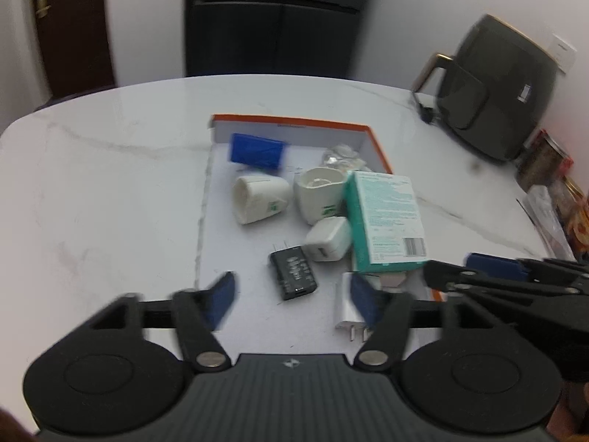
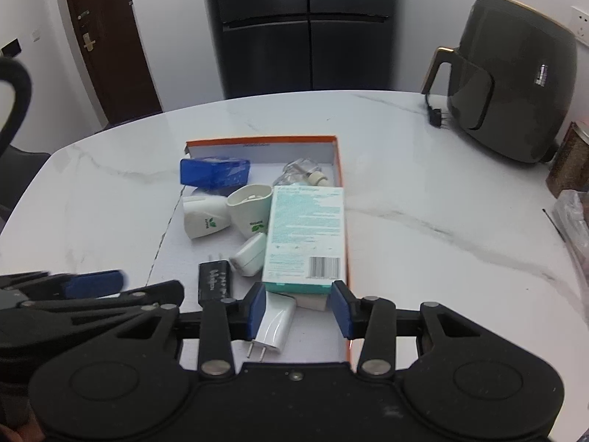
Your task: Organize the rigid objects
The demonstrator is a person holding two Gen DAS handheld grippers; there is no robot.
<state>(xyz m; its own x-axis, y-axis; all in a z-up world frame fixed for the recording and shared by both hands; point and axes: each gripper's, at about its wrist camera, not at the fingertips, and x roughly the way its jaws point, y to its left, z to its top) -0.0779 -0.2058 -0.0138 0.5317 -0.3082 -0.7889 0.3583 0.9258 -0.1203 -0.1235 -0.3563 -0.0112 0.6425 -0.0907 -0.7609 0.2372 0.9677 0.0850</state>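
Observation:
An orange-rimmed shallow box (image 1: 379, 147) (image 2: 340, 169) lies on the white marble table. Inside it are a blue case (image 1: 257, 151) (image 2: 215, 172), two white cups (image 1: 259, 199) (image 2: 250, 210), a white charger (image 1: 328, 239) (image 2: 250, 250), a black adapter (image 1: 293, 274) (image 2: 215, 281), a white plug (image 1: 346, 307) (image 2: 274, 322), a clear wrapped item (image 2: 302, 171) and a teal carton (image 1: 384, 221) (image 2: 307, 235). My left gripper (image 1: 291, 300) is open over the box's near end. My right gripper (image 2: 300, 307) is open just short of the teal carton.
A dark air fryer (image 1: 493, 88) (image 2: 515, 81) stands at the back right with its plug on the table. Jars and packets (image 1: 552, 184) crowd the right edge. A dark fridge (image 2: 302, 25) and a brown door stand behind the table.

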